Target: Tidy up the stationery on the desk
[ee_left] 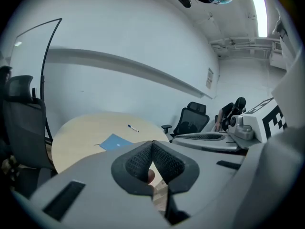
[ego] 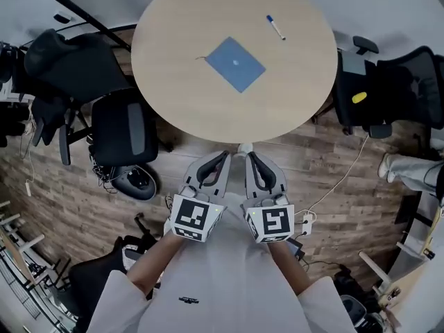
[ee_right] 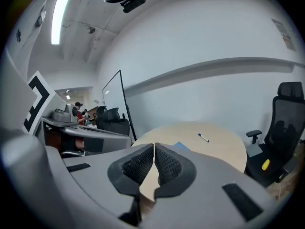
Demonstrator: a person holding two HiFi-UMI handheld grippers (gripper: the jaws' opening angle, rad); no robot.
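A round light-wood table [ego: 173, 96] carries a blue notebook [ego: 236, 63] near its middle and a white pen with a blue cap [ego: 276, 27] farther back right. Both show small in the left gripper view, notebook [ee_left: 116, 141] and pen [ee_left: 133, 128], and in the right gripper view, notebook [ee_right: 180, 146] and pen [ee_right: 204, 138]. My left gripper [ego: 223, 155] and right gripper [ego: 250, 155] hover side by side just short of the table's near edge, over the floor. Both are shut with nothing between the jaws.
Black office chairs stand around the table: one [ego: 125, 134] at the near left, one [ego: 388, 92] at the right with a yellow item [ego: 359, 98] on it. A cable [ego: 347, 175] and a power strip [ego: 306, 222] lie on the wooden floor.
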